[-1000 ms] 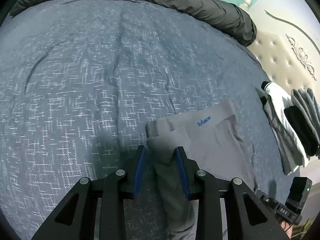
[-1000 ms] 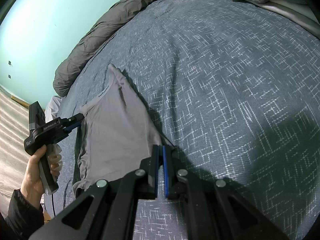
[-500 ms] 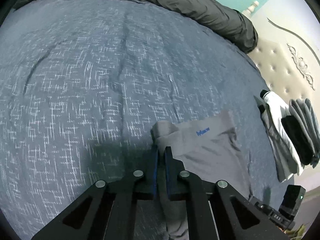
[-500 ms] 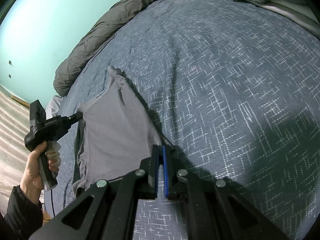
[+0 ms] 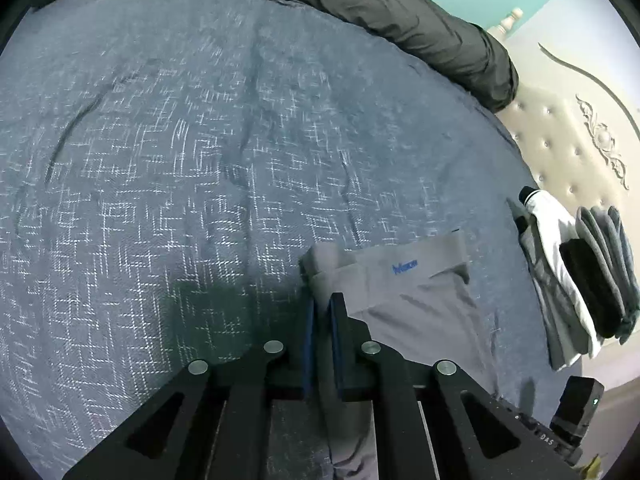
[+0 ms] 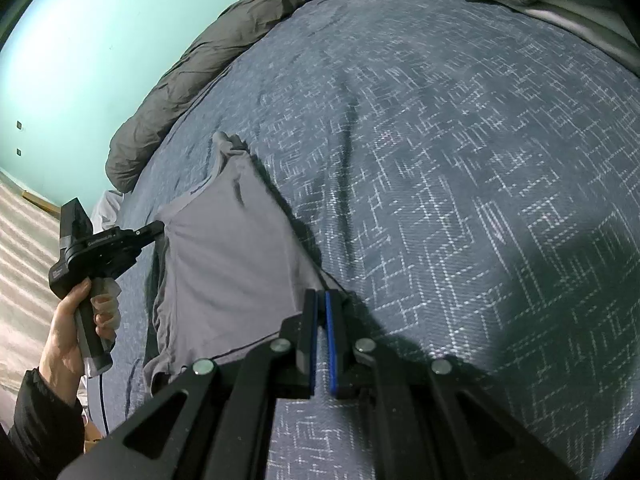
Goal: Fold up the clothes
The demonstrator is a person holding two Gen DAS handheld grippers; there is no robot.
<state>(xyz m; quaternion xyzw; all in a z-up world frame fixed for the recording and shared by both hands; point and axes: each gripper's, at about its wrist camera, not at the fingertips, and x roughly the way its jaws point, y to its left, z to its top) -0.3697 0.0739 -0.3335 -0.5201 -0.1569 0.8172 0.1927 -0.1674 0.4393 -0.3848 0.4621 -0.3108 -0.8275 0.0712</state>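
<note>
Fingers [image 5: 337,312] of both grippers pinch opposite edges of the grey garment [image 5: 416,300].

Bedspread [image 5: 200,152] wide open; folded stack [image 5: 580,280] & duvet [image 5: 400,12] block edges.

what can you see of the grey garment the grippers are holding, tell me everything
The grey garment is thin, soft-looking knit with a broad band along its far edge bearing a small blue printed logo. It lies partly spread on the dark blue patterned bedspread, creased and bunched at one corner. The left gripper is shut on one edge below the band, and the right gripper is shut on the opposite corner, so the cloth is pulled fairly taut between them. Its near edge hangs loosely.
</note>
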